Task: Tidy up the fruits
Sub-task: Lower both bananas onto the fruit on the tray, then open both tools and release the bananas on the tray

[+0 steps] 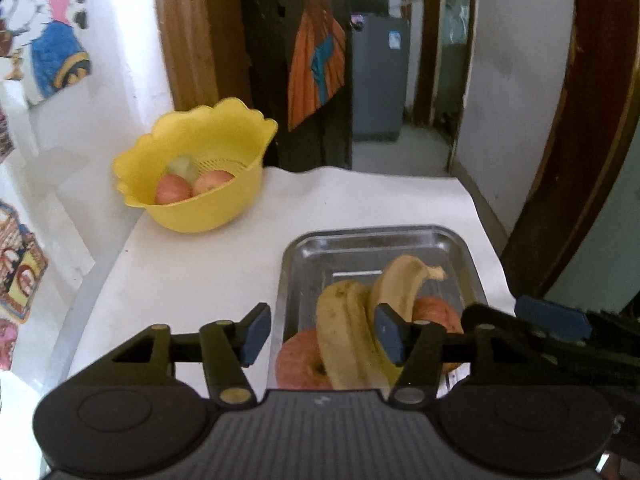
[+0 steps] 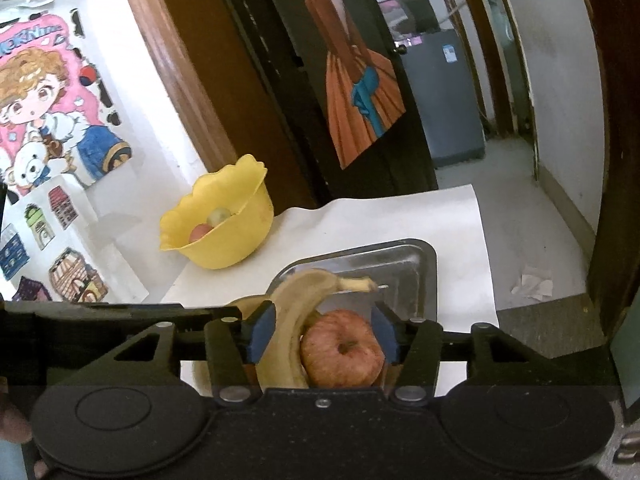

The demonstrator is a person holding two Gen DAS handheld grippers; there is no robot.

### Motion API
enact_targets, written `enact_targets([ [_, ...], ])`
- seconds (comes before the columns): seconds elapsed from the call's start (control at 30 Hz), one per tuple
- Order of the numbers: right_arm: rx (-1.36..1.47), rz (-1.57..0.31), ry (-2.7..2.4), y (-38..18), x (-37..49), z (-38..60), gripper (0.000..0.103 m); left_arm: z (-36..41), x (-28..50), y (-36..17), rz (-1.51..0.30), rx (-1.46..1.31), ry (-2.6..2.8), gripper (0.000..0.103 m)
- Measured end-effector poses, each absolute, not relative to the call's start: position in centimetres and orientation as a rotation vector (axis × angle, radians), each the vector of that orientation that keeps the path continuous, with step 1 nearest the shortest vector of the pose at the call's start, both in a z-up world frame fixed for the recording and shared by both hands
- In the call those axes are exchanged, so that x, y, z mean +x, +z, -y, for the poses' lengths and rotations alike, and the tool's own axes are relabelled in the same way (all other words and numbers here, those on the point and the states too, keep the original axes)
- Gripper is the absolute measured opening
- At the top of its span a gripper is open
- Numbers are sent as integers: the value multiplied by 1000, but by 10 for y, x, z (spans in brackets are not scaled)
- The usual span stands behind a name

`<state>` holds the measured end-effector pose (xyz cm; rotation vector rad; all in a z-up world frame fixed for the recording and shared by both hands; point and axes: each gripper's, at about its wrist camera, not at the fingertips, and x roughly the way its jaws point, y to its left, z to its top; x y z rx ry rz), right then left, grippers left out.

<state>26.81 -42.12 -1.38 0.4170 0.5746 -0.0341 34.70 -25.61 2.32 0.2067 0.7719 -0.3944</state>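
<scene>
Both grippers hang spread, pinching nothing: the left gripper (image 1: 322, 334) straddles the bananas (image 1: 352, 336), the right gripper (image 2: 322, 334) an apple (image 2: 342, 354); banana stems point away along the tray (image 1: 360, 240).

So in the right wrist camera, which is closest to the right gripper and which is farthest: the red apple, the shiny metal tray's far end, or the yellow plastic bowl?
1. Red apple: between the right gripper's open fingers.
2. Shiny metal tray's far end: just beyond, slightly right.
3. Yellow plastic bowl: farthest, back left near the wall.
</scene>
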Motion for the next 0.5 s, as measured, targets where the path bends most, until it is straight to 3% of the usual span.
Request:
enact_targets([
  [0.2, 395, -550, -6, -7, 251, 413, 69, 238, 327, 31, -722, 159, -328, 84],
  [0.5, 332, -508, 40, 8, 224, 410, 84, 214, 296, 41, -664, 111, -215, 98],
])
